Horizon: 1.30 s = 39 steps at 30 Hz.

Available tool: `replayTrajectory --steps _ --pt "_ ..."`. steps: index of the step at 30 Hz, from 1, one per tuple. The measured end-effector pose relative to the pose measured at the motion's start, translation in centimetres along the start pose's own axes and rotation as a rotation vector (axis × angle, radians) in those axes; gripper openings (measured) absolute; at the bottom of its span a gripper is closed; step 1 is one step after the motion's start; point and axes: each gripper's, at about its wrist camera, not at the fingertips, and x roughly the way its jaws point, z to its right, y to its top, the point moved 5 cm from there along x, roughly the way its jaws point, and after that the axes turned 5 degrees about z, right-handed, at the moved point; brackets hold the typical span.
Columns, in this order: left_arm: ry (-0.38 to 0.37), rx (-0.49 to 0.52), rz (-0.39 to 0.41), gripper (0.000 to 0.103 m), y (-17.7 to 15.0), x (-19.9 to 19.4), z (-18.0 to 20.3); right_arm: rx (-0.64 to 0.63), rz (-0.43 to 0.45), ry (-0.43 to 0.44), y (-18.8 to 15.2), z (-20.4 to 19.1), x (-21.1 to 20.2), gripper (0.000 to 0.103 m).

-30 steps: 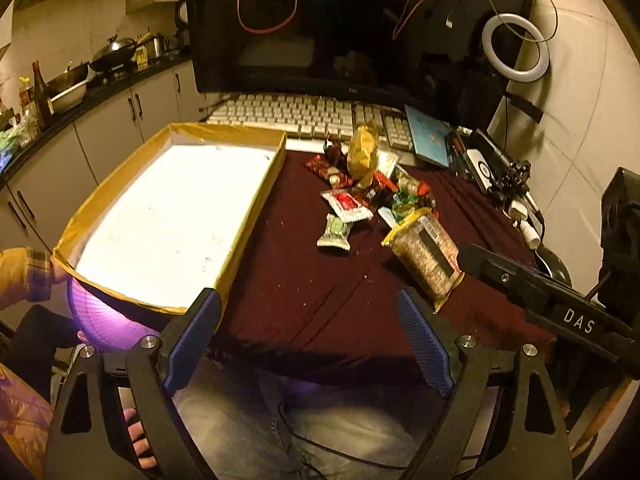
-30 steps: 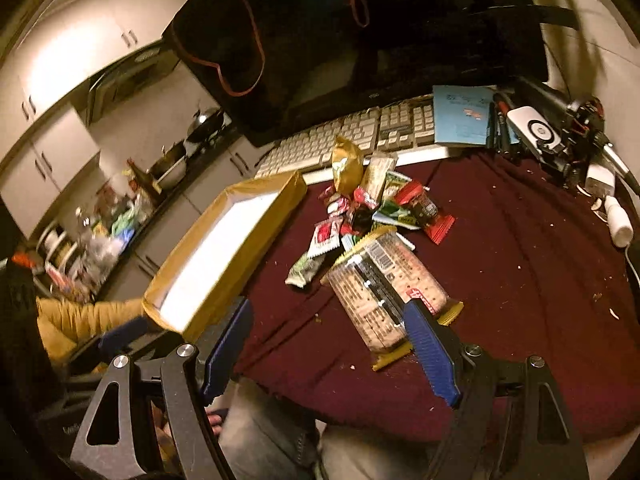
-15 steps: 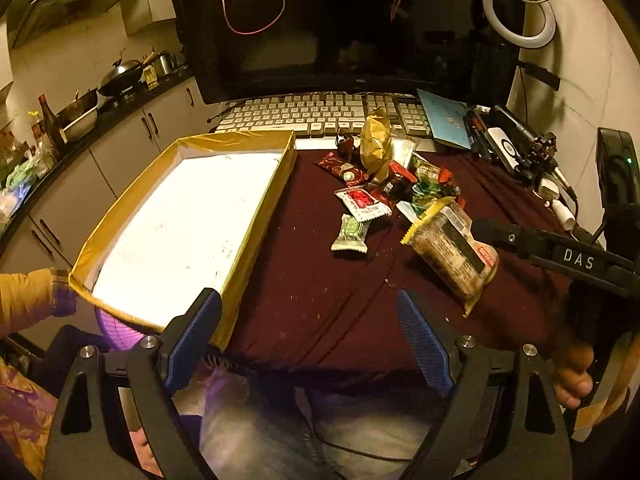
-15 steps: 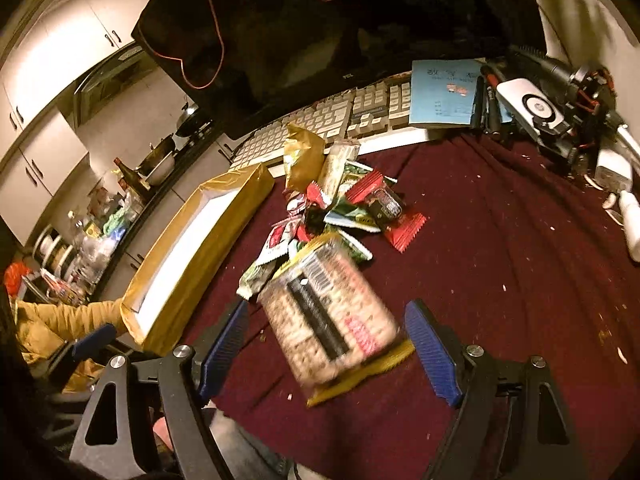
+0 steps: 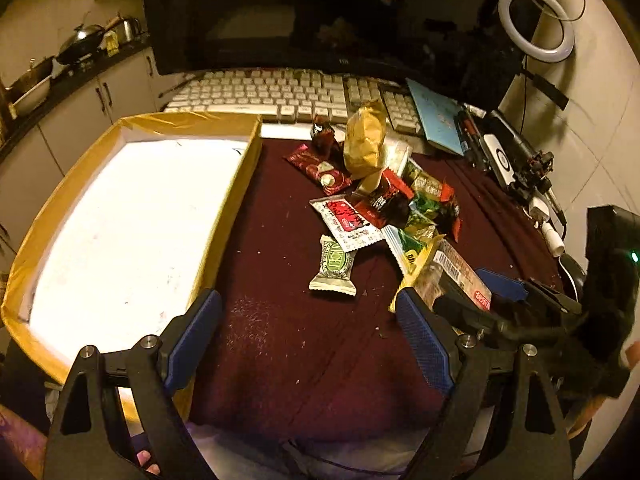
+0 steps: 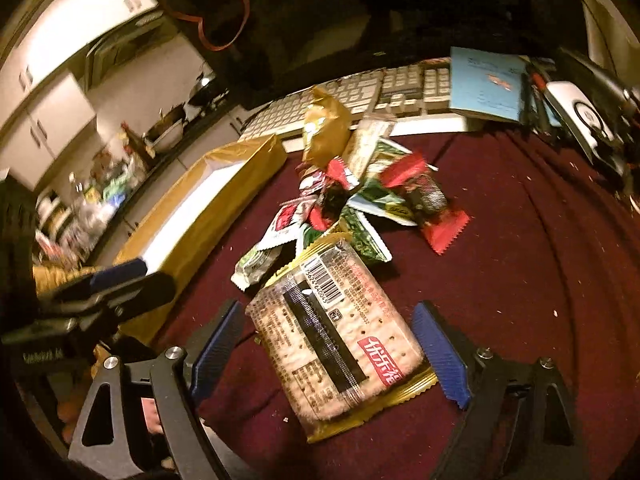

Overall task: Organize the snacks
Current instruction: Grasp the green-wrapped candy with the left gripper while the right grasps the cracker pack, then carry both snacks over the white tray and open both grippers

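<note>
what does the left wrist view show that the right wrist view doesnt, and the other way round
Only the left wrist view shows the whole white floor of the gold-edged box, the ring light, and the left gripper open over bare cloth with nothing between its jaws.

Only the right wrist view shows the full cracker pack lying between the right gripper pads, whose jaws are opening and not pressing on it, plus the upper cabinets.

Both show the snack pile, the gold pouch, the keyboard, the blue booklet and the maroon cloth.

A counter (image 5: 304,344) draped in dark red cloth holds a gold-edged tray (image 5: 132,216) at left, a snack pile (image 5: 376,204) centre, keyboard (image 5: 280,94) far.
</note>
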Motion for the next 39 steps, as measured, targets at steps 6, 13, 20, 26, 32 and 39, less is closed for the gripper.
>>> replayTrajectory --steps 6,13,20,26,32,39 --pt "0.011 0.051 -0.041 0.089 1.0 3.8 0.6 -0.147 0.005 -0.105 -1.7 -0.9 0.0 0.088" --pt "0.029 0.110 -0.135 0.059 1.0 7.9 1.8 -0.254 0.005 -0.150 -2.5 -1.3 -0.2 0.077" --pt "0.004 0.127 -0.090 0.021 -0.2 6.4 2.4 -0.208 0.029 -0.040 -2.8 -1.2 -1.7 0.072" --pt "-0.068 0.007 -0.039 0.016 -0.9 4.1 0.1 -0.077 0.127 0.066 -1.8 -1.3 -3.8 0.072" --pt "-0.081 -0.109 0.069 0.015 0.1 -0.4 -2.6 -0.002 0.161 0.080 -0.1 -3.3 -4.3 0.072" --pt "0.033 -0.304 0.232 0.015 0.8 -6.3 -12.4 -0.092 0.126 0.188 2.8 -12.4 -1.3 0.072"
